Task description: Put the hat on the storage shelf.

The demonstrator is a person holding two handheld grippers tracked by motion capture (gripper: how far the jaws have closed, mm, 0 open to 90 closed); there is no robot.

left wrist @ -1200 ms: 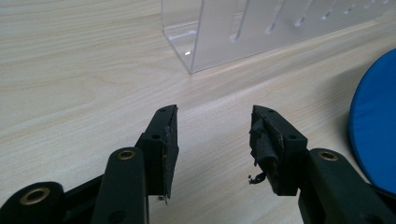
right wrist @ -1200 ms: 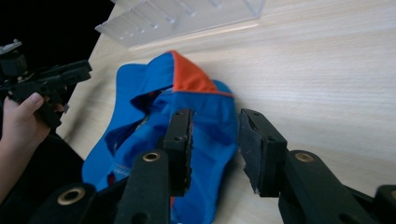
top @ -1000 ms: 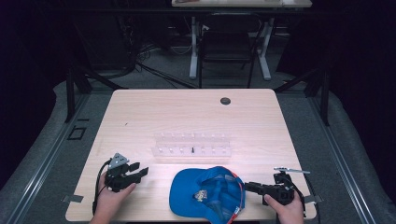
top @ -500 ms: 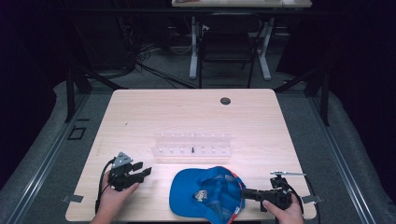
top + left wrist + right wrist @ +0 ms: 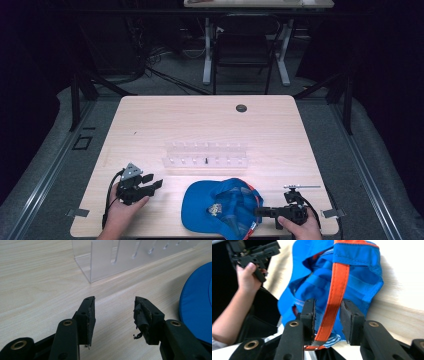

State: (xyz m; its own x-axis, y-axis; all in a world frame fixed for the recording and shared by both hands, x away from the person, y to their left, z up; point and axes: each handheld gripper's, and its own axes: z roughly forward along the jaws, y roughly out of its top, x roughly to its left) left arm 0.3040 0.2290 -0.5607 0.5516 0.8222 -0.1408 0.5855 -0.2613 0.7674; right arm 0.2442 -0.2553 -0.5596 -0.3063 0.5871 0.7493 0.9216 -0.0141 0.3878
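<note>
- Blue cap (image 5: 220, 207) with an orange strap lay on the pale wooden table (image 5: 210, 125), at the near edge and a little right of centre, its inside turned up
- In the right gripper view the orange strap (image 5: 335, 293) ran down between the two black jaws of the right gripper (image 5: 327, 320), which stood a little apart on either side of it; whether the pads touched the strap could not be told
- From the high view the right gripper (image 5: 260, 212) lay low at the near right, held in the person's right hand (image 5: 300, 227), its jaws pointing left and reaching the cap's near right rim
- Left gripper (image 5: 152, 182) sat at the near left in the person's left hand (image 5: 120, 212), pointing right toward the cap and apart from it
- In the left gripper view the left gripper's (image 5: 113, 312) jaws were spread wide over bare wood with nothing between them; the pad on the right-hand jaw looked frayed
- Clear plastic rack (image 5: 206, 155) stood across the middle of the table, just beyond the cap; its near corner showed ahead of the left jaws (image 5: 105, 262), with the cap's blue edge (image 5: 197, 310) at the right
- Small dark round fitting (image 5: 241, 108) sat near the table's far edge
</note>
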